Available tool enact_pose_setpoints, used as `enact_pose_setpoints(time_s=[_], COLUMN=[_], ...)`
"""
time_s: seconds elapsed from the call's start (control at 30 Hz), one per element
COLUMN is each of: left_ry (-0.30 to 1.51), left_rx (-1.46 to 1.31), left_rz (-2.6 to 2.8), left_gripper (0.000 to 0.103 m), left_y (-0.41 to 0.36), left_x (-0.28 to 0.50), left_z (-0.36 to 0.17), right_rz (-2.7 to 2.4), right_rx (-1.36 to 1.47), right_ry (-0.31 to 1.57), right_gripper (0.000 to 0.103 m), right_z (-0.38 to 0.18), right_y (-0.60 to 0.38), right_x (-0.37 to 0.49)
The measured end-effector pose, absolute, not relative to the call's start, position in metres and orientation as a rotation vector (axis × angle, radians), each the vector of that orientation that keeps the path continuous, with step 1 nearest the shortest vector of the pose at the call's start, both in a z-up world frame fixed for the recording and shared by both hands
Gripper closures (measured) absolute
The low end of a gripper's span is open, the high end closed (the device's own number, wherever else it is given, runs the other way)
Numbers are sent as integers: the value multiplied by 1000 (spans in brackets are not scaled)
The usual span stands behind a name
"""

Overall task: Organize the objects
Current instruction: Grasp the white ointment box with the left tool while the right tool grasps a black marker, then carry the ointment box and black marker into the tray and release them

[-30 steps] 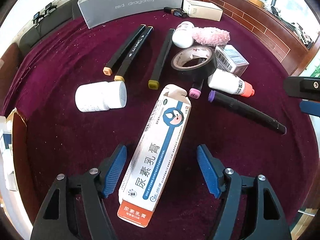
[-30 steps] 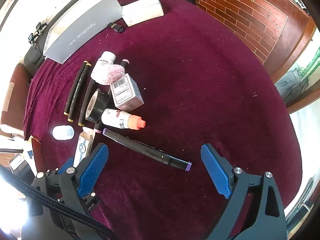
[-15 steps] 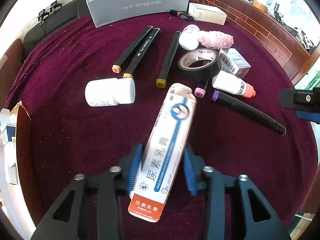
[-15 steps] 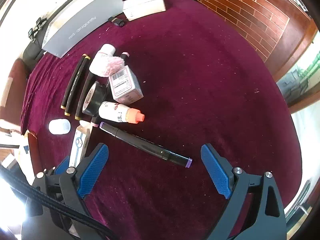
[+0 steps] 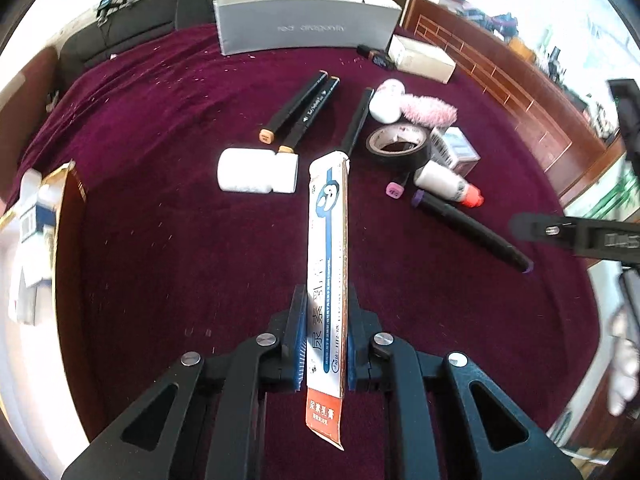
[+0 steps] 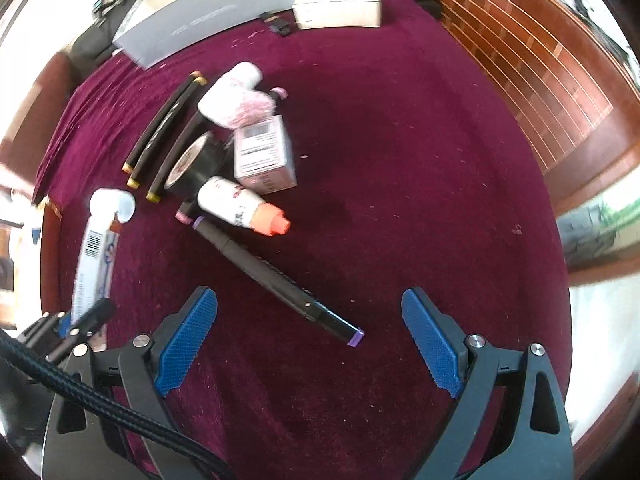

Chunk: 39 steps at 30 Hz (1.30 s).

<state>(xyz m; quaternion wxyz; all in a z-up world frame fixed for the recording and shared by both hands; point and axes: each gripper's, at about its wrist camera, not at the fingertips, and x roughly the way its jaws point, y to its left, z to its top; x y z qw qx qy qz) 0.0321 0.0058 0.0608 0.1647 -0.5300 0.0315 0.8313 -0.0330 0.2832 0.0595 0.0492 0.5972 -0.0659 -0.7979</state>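
Note:
My left gripper is shut on a long white ointment box with blue print and an orange end, held lifted above the maroon cloth; the box also shows in the right wrist view. My right gripper is open and empty, low over a black marker with purple ends, which lies between its blue pads. The same marker shows in the left wrist view.
On the cloth lie a white pill bottle, black markers, a black tape roll, an orange-capped bottle, a small barcode box, a pink fluffy item. A grey box stands at the back. A carton is at left.
My left gripper closed on the ointment box and lifted it off the cloth, turning it on edge. My right gripper came lower and closer over the purple-ended marker.

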Motion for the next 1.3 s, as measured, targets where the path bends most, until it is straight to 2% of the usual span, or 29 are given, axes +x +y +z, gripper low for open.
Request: enact_pose_setpoints(time_s=[0.27, 0.43, 0.47, 0.6, 0.63, 0.67, 0.97, 1.0, 1.13, 1.3], left_ry=[-50, -140, -144, -157, -165, -170, -191, -194, -200, -229], left_rx=[-1508, -1538, -1536, -1534, -1538, -1541, -1558, -1557, -1546, -1530], left_rz=[2369, 2362, 2367, 2387, 2387, 2388, 2380, 2381, 2397, 2427], left_gripper=[90, 90, 90, 90, 90, 90, 90, 90, 90, 90], left_y=[-21, -31, -32, -36, -38, -39, -35, -35, -38, -47], left_x=[55, 59, 59, 61, 61, 61, 65, 65, 69, 72], left_z=[71, 66, 66, 64, 64, 63, 57, 57, 59, 63], right_rz=[-2353, -2319, -2320, -2295, -2271, -2243, -2341, -2340, -2293, -2223], right_rx=[1786, 1810, 1817, 1855, 1858, 1857, 1784, 1768, 1783, 1811], right_ry=[-20, 20, 36, 90, 89, 88, 312, 319, 174, -118], right_gripper=[9, 9, 14, 64, 67, 70, 70, 77, 90, 91], right_z=[52, 34, 31, 24, 25, 26, 26, 26, 28, 30], right_y=[263, 258, 256, 248, 245, 242, 216, 215, 225, 241], right_x=[-37, -46, -47, -46, -44, -41, -35, -33, -27, -18])
